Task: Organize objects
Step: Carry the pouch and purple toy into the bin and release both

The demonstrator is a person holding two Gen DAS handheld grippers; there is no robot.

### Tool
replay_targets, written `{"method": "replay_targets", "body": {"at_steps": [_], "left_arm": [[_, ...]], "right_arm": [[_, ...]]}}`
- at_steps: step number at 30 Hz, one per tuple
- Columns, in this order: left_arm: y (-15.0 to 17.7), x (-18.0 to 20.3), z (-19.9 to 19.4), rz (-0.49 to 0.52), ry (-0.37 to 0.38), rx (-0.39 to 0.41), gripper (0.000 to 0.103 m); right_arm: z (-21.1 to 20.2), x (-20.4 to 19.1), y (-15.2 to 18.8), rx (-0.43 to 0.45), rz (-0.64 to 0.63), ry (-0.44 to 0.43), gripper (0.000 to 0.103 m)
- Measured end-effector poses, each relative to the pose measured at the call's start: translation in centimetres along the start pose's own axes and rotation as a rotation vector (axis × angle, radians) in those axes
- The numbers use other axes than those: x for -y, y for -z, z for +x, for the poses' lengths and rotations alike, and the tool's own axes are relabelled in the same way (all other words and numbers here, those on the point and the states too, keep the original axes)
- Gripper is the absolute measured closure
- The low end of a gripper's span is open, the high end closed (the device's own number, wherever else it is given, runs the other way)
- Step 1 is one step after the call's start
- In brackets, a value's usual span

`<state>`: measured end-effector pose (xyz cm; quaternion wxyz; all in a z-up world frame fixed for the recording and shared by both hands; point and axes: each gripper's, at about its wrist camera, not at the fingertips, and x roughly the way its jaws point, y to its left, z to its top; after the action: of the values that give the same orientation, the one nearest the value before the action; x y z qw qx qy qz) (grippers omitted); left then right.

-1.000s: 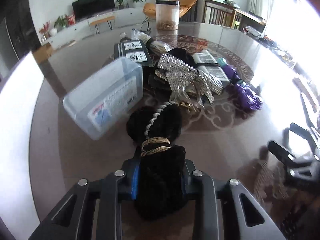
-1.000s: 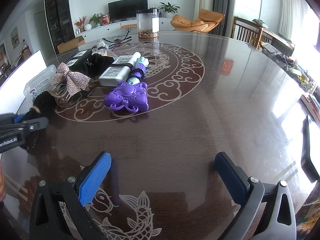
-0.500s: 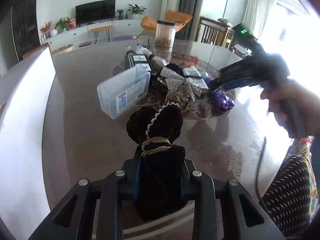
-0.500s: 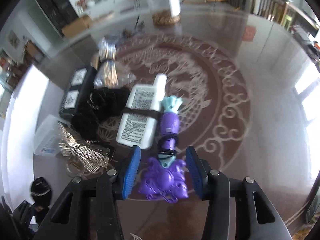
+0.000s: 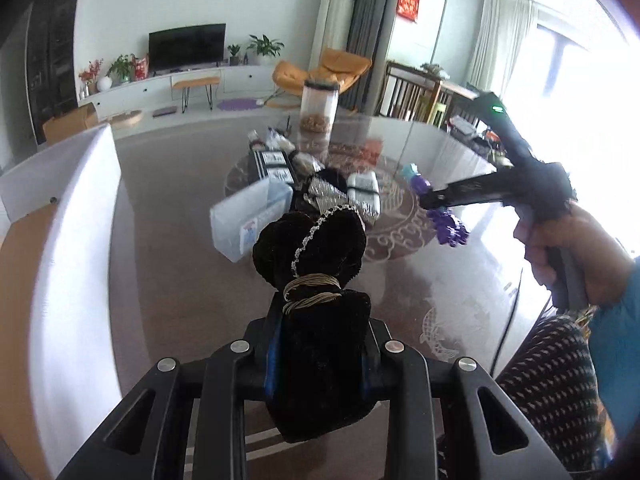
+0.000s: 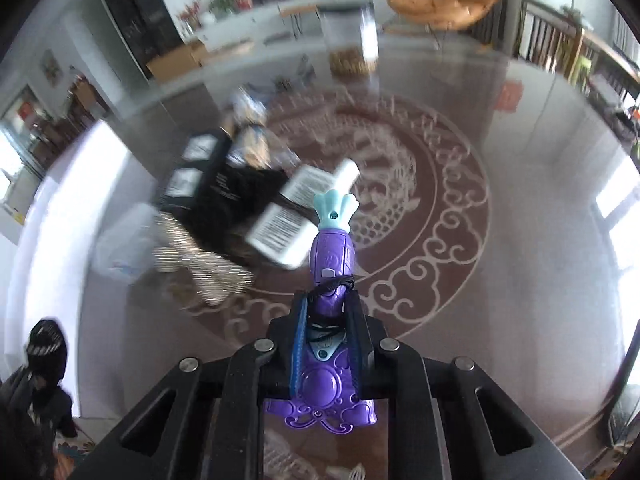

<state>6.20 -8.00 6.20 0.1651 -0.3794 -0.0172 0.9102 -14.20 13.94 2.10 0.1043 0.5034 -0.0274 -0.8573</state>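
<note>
- The left gripper (image 5: 316, 360) is clamped on a black velvet bow (image 5: 312, 248) with a beaded trim and a gold cord wrapped round its middle; the bow sticks out past the fingertips toward 12 o'clock, clear of the table (image 5: 168, 216).
- The right gripper (image 6: 326, 344) has just been closing, and its blue-padded fingers (image 6: 299, 344) now pinch a purple toy (image 6: 330, 256) at its narrow neck; the toy's pale blue fan-shaped end points to 12 o'clock, and its wide ornate base lies at 6 o'clock behind the pads.
- In the left wrist view the same right gripper (image 5: 430, 200) shows at 3 o'clock in a person's hand (image 5: 568, 252), with the purple toy (image 5: 450, 228) hanging off the table.
- On the dark table with a pale scroll pattern, a heap remains at 12 o'clock from the bow: a clear plastic box (image 5: 248, 216), a silver sequin bow (image 5: 324, 196), a white tube (image 6: 304, 200) and a black carton (image 5: 272, 162).
- A clear canister (image 5: 318, 108) stands farther back at 12 o'clock.
- A white board (image 5: 76, 240) stands at 9 o'clock.
</note>
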Motion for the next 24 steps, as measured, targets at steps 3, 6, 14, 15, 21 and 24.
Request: {"method": "replay_targets", "body": {"at_steps": [3, 6, 14, 15, 21, 24], "left_arm": [[-0.6, -0.5, -1.8, -0.015, 0.001, 0.038, 0.074], [-1.3, -1.5, -4.2, -0.033, -0.004, 0.082, 0.074], [-2.2, -9.1, -11.3, -0.132, -0.121, 0.155, 0.074], [-1.9, -10.4, -12.0, -0.144, -0.155, 0.159, 0.074], [0.3, -19.1, -14.0, -0.221, -0.397, 0.079, 0.074], [1.8, -22.3, -13.5, -0.277, -0.46, 0.021, 0.074]], "right_arm": [[-3.8, -1.6, 0.5, 0.072, -0.039, -0.041, 0.084], [-6.1, -4.4, 0.3, 0.115, -0.073, -0.105, 0.085], [-10.1, -15.0, 0.1, 0.142, -0.173, -0.352, 0.084], [-10.3, -16.8, 0.3, 0.131, -0.191, -0.39, 0.084], [-9.5, -29.7, 2.3, 0.056, -0.321, -0.617, 0.084], [-8.0, -35.1, 3.7, 0.014, -0.373, -0.655, 0.084]]}}
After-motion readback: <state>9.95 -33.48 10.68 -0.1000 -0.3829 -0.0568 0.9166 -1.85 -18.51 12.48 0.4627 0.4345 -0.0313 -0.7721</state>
